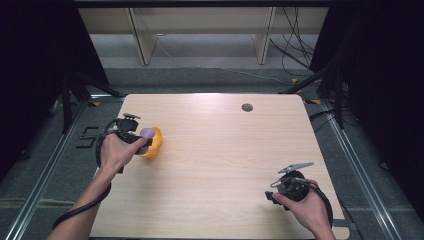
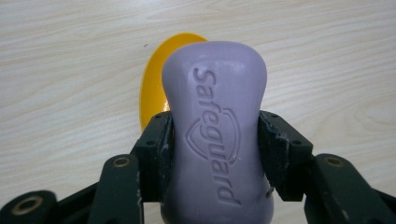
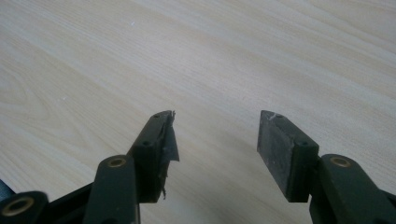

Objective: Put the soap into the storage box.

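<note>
Over the yellow dish (image 2: pixel 154 79), left hand-held gripper (image 2: pixel 215 135) clamps purple soap (image 2: pixel 215 140) (right hand-held gripper (image 3: pixel 215 135) gapes).

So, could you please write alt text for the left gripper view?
The left claw is shut on a lilac waisted soap bar embossed "Safeguard", above a pale wooden table. A glossy orange-yellow rounded object lies behind the bar.

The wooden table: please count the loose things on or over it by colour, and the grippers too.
Purple: 1, the purple waisted soap bar, clamped in the left gripper.
Yellow-orange: 1, the yellow-orange plastic dish, under the bar.
Black two-jaw grippers: 2, the left one and the open right gripper.
Total: 4.
</note>
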